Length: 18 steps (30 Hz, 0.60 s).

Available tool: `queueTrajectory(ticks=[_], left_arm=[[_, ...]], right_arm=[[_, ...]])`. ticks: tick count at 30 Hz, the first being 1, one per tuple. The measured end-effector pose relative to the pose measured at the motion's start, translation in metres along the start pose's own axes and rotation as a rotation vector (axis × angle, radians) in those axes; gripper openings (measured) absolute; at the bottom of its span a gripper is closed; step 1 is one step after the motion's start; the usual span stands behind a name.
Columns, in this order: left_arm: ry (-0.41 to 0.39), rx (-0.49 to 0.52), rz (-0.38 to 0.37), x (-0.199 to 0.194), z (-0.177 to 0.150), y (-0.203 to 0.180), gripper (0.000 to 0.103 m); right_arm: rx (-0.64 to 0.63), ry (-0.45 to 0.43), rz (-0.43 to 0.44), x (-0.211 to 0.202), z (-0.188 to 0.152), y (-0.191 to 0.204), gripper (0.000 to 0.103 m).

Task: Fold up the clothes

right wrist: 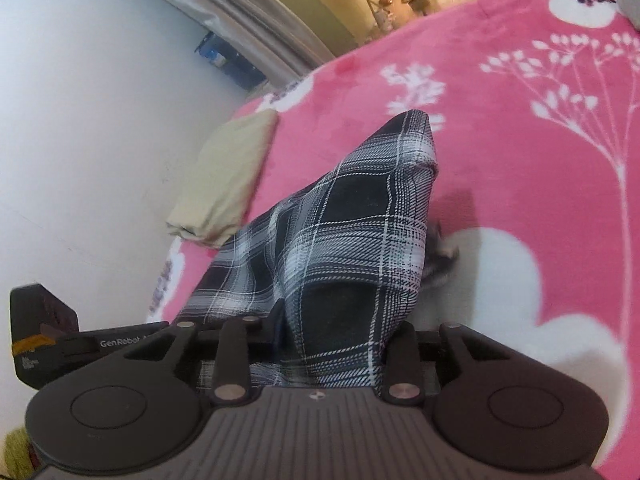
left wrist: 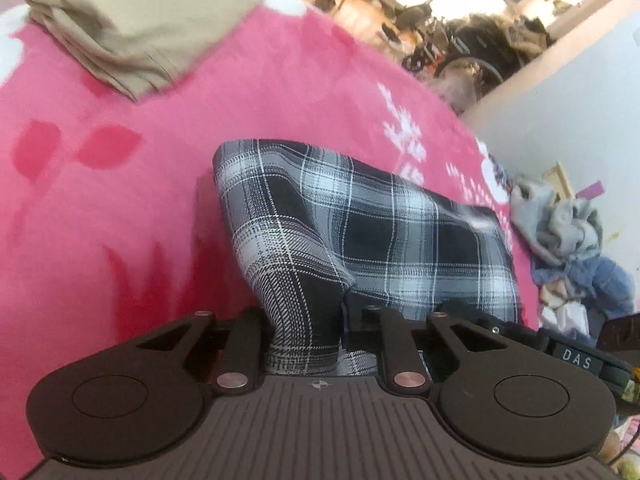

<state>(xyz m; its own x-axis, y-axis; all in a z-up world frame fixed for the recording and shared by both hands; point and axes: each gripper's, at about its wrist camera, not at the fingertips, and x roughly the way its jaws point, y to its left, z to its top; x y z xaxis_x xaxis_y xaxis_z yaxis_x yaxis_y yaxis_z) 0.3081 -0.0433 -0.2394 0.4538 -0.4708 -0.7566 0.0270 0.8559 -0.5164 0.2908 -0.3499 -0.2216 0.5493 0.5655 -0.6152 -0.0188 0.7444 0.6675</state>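
Two claws [left wrist: 304,320] [right wrist: 332,332] clamp plaid garment [left wrist: 360,224]; clothes heap [left wrist: 568,248] only left view.

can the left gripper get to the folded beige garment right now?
Probably not as is: the left gripper is shut on the plaid garment. The beige garment lies beyond it, with bare pink blanket between; release first.

A bed carries everything, spread with a pink fleece blanket [left wrist: 168,200] printed with white flowers and darker pink leaves. A folded beige garment [left wrist: 132,28] lies on it near the far edge (close to the white wall, in the right wrist view). The black-and-white plaid cloth [right wrist: 360,216] lies partly on the blanket, its near end raised off it.
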Motion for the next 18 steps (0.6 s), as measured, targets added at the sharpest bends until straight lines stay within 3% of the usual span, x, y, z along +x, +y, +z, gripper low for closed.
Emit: queueTrajectory(ticks=[10, 18], left_arm=[[-0.115, 0.014, -0.012, -0.064, 0.09, 0.064, 0.016], [-0.144, 0.099, 0.0, -0.082, 0.202, 0.105, 0.016]], right_arm=[[0.014, -0.068, 0.089, 0.071, 0.034, 0.096, 0.034], [0.124, -0.16, 0.13, 0.154, 0.075, 0.161, 0.034]])
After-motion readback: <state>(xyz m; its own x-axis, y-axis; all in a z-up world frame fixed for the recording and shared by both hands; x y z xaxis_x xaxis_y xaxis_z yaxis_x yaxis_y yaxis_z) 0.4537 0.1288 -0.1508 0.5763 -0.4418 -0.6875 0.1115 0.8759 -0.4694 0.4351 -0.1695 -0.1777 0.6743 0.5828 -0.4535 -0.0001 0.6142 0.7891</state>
